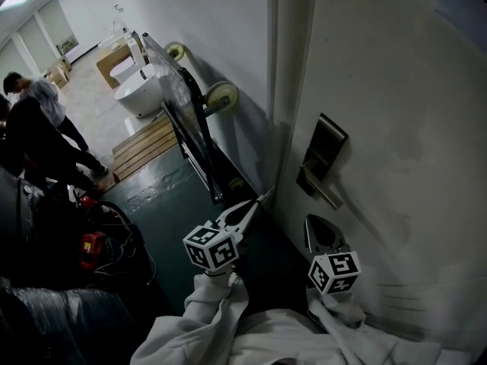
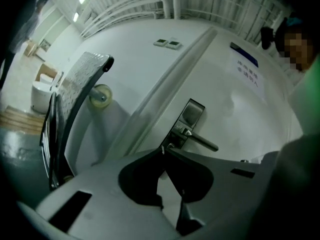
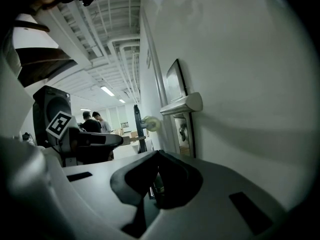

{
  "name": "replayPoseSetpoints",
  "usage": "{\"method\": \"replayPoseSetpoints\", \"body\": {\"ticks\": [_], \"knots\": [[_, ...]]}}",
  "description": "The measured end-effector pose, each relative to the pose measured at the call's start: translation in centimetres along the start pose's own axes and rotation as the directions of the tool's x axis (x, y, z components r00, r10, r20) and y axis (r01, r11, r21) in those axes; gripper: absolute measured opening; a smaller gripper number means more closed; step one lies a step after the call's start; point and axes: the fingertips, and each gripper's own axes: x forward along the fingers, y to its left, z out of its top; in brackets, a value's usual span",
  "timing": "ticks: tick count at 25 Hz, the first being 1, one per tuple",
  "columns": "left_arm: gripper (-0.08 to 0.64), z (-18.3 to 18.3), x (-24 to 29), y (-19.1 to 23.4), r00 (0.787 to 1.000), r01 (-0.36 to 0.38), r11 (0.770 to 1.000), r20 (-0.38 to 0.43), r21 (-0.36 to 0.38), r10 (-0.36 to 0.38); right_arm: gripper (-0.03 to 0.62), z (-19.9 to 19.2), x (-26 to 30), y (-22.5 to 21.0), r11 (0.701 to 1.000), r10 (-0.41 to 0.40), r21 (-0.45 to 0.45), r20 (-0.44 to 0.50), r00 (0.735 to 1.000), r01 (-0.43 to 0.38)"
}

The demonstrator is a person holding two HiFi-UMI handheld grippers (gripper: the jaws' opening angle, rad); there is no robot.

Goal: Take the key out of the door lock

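The white door (image 1: 396, 128) carries a dark lock plate (image 1: 326, 152) with a lever handle (image 1: 323, 190). In the left gripper view the lock plate (image 2: 187, 119) lies ahead, its keyhole (image 2: 171, 145) just past my tips. My left gripper (image 1: 262, 198) hovers left of the door's edge, apart from the lock. Its jaws (image 2: 162, 150) are shut, and a thin bright sliver, seemingly the key (image 2: 162, 148), sticks up between them. My right gripper (image 1: 323, 233) hangs below the handle, close to the door, shut on nothing (image 3: 158, 155). The lock cylinder (image 3: 183, 131) shows side-on.
A dark wheeled cart frame (image 1: 194, 128) leans on the wall left of the door. Wooden pallets (image 1: 144, 147) and a white tub (image 1: 144, 90) lie beyond it. Two people (image 1: 38, 128) stand far left. Red equipment (image 1: 93, 248) and cables sit at lower left.
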Motion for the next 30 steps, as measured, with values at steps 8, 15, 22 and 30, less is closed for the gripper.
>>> {"method": "replayPoseSetpoints", "body": {"ticks": [8, 15, 22, 30], "knots": [[0.025, -0.9, -0.3, -1.6, 0.999, -0.028, 0.958, -0.018, 0.285, 0.034, 0.052, 0.0, -0.9, -1.2, 0.999, -0.020, -0.024, 0.008, 1.000, 0.021], [0.025, -1.5, -0.5, -2.5, 1.000, -0.013, 0.933, 0.005, 0.361, 0.012, 0.052, 0.4, -1.5, -2.2, 0.999, -0.031, -0.041, 0.020, 0.999, 0.032], [0.025, -2.0, -0.3, -3.2, 1.000, 0.002, 0.909, 0.002, 0.417, -0.003, 0.051, 0.5, -2.0, -2.6, 0.997, -0.020, -0.080, 0.021, 1.000, 0.022], [0.025, -2.5, 0.5, -3.9, 1.000, 0.018, 0.902, -0.017, 0.430, -0.012, 0.051, 0.5, -2.4, -2.7, 0.996, -0.023, -0.081, 0.018, 1.000, 0.025]]}}
